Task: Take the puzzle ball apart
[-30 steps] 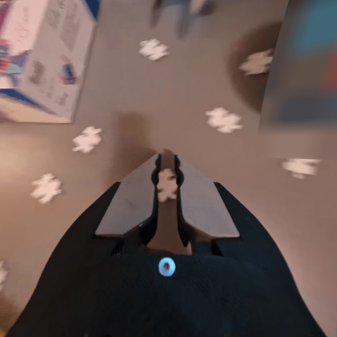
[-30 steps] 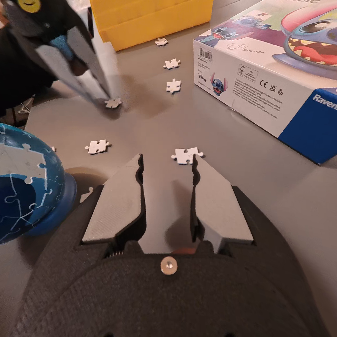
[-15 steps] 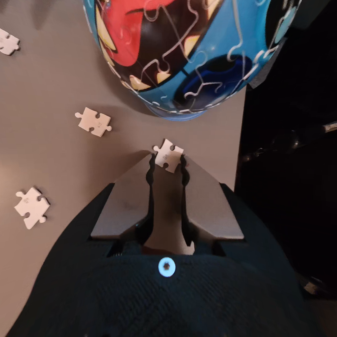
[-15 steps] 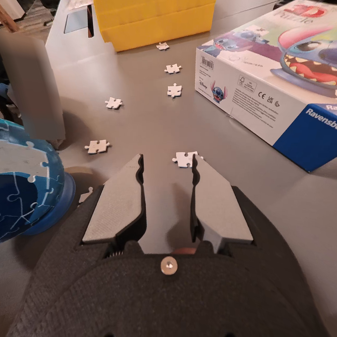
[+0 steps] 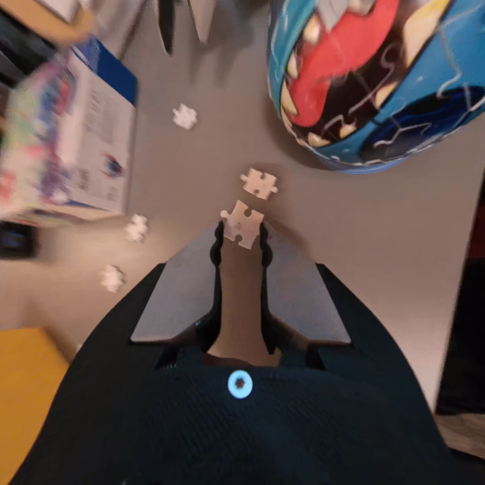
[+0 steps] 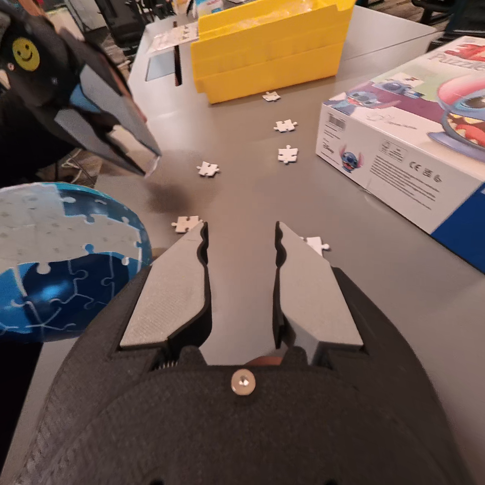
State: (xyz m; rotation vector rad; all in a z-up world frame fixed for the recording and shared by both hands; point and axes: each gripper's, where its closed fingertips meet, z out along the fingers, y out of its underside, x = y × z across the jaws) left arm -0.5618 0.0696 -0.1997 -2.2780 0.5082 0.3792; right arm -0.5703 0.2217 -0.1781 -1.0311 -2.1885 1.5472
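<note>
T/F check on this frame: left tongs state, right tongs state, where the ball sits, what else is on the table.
1. The left tongs hold a white puzzle piece at their tips. True.
2. The right tongs are clamped on a piece. False: they are open and empty over the grey table.
3. The puzzle ball is fully taken apart. False: most of its shell is still joined, with a patch of grey showing near the top.
4. Loose white pieces lie scattered on the table. True, for example one near the puzzle box.
5. The yellow bin stands on top of the puzzle box. False: it stands on the table, farther back.
</note>
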